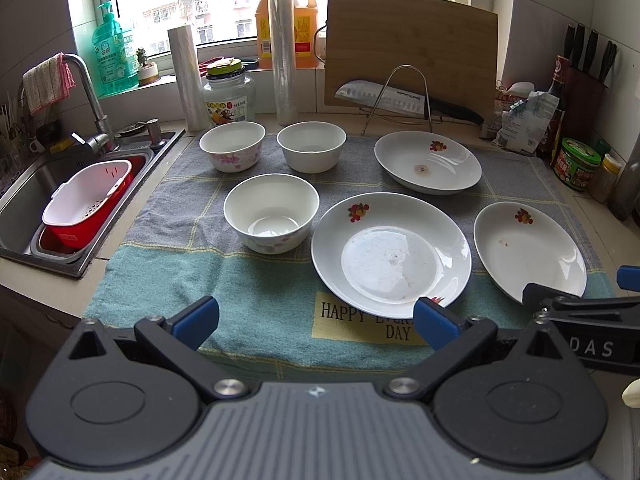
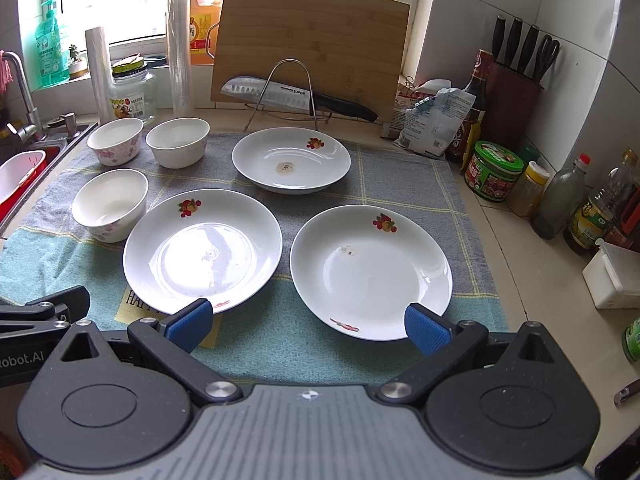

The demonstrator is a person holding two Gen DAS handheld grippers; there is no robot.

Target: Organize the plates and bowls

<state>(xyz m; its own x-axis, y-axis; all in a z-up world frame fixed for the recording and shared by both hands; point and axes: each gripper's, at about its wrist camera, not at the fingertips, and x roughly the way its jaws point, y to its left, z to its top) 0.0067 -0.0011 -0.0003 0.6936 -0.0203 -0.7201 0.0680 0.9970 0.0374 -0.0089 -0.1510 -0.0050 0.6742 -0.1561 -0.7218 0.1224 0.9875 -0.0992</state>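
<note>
Three white plates with fruit prints lie on a grey-green towel (image 1: 168, 216): a large near plate (image 1: 390, 254) (image 2: 202, 250), a right plate (image 1: 528, 252) (image 2: 370, 272) and a far plate (image 1: 427, 162) (image 2: 291, 160). Three white bowls stand to the left: a near bowl (image 1: 271, 212) (image 2: 110, 204), a far-left floral bowl (image 1: 232, 146) (image 2: 115, 141) and a plain far bowl (image 1: 311, 146) (image 2: 177, 142). My left gripper (image 1: 316, 322) hovers open over the towel's front edge. My right gripper (image 2: 308, 326) is open too, between the near and right plates' front rims. Both hold nothing.
A sink (image 1: 24, 184) with a red-and-white strainer basket (image 1: 86, 202) lies left. Behind the towel stand a cutting board (image 1: 412, 52), a knife on a wire rack (image 1: 404, 100), wrap rolls and a jar. Bottles, jars and a knife block (image 2: 516, 92) crowd the right counter.
</note>
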